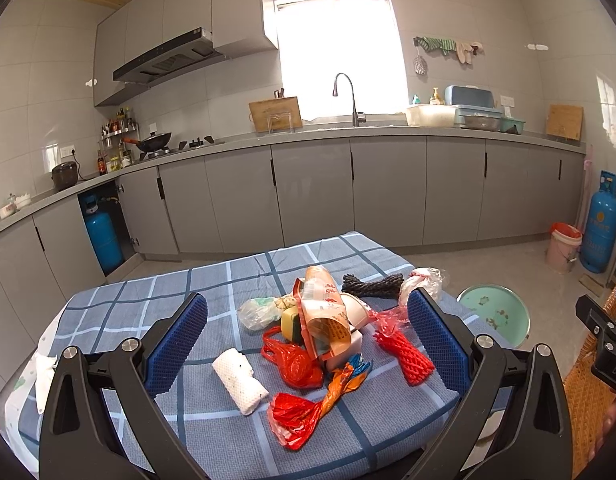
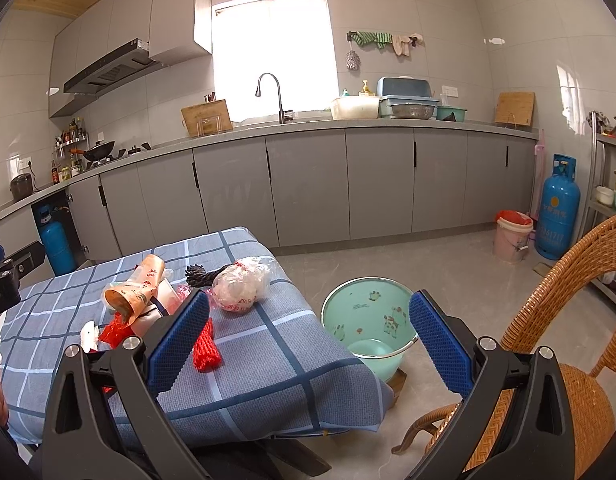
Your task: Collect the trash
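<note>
A heap of crumpled wrappers, red plastic bags and foam netting point(image 1: 319, 340) is piled on the blue checked tablecloth point(image 1: 148, 304), directly ahead of the left gripper point(image 1: 308, 344), whose blue-padded jaws are spread wide and empty around it. The mint-green plastic basin point(image 2: 363, 320) is set on the floor just off the table's right edge. It is framed by the right gripper point(image 2: 309, 344), likewise spread and empty, so the left is judged nearer the heap.

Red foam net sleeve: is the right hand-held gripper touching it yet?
Cannot tell. In the right wrist view the right hand-held gripper is open, and its left finger overlaps the red foam net sleeve, hiding any contact or gap.
</note>
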`<state>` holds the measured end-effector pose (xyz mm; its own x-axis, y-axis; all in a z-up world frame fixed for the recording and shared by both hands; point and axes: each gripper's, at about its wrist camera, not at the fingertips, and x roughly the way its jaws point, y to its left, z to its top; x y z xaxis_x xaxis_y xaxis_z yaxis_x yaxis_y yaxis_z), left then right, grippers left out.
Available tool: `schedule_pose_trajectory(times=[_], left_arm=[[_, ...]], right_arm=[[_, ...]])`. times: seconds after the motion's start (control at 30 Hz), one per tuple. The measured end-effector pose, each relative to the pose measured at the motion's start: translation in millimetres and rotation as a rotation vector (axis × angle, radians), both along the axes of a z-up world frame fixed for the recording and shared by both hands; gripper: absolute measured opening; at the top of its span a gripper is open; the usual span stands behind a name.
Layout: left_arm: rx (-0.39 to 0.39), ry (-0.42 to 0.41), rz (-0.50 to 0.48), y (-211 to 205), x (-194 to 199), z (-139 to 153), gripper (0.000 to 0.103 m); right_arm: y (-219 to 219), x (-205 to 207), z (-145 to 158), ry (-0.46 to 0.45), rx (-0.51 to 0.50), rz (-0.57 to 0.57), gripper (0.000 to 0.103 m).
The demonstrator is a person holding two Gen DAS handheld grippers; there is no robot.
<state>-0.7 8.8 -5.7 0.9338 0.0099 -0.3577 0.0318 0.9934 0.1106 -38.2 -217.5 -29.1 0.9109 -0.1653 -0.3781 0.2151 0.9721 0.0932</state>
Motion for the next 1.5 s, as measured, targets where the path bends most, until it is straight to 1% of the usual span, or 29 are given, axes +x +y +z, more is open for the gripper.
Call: schedule_pose_trajectory(times=[1.0, 1.5], left_arm=[[0.001, 0.002, 0.001, -0.2, -0.8, 0.7, 0.099], [0.015, 0.014, 0.017, 2.8, 5.3, -4.8, 0.099]], right_arm=[[1.3, 0.6, -4.7, 0.004, 0.006, 0.002, 0.098], [6.0, 9.8, -17.6, 0.024, 0.008, 0.013, 0.098]])
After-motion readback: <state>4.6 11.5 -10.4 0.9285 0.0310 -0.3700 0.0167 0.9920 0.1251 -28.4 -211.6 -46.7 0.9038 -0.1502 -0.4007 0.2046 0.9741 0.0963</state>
